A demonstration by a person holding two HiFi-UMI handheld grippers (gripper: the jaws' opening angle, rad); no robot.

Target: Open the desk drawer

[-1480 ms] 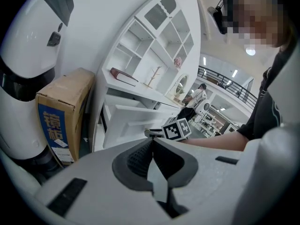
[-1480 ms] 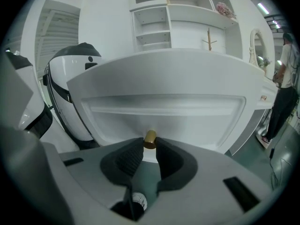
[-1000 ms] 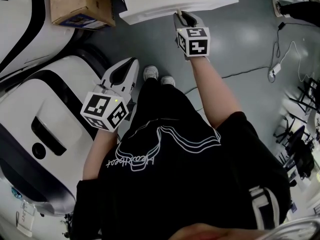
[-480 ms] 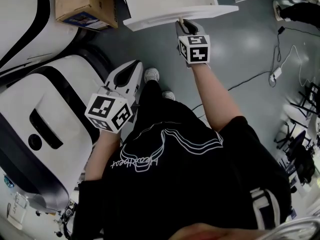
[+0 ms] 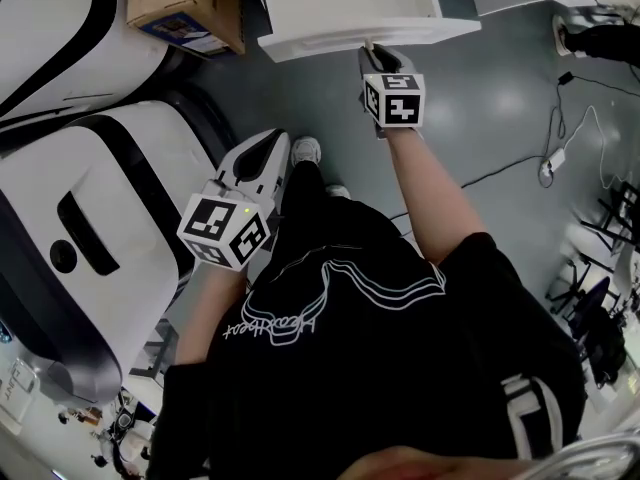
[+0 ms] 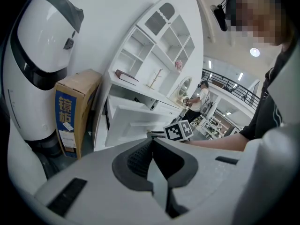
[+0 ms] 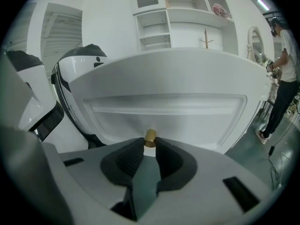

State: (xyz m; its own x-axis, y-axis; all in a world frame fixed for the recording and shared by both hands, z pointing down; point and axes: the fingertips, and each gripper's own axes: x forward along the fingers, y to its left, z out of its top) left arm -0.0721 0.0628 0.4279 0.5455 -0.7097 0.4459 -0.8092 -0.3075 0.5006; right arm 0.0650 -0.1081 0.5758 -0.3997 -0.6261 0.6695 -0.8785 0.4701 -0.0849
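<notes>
The white desk drawer is shown drawn out beneath a white shelf unit. Its brass knob is pinched between the narrowly parted jaws of the right gripper. The left gripper is held well apart, jaws closed on nothing, beside a large white robot shell. A cardboard box is stood just left of the drawer, and a cable is trailed across the grey floor.
</notes>
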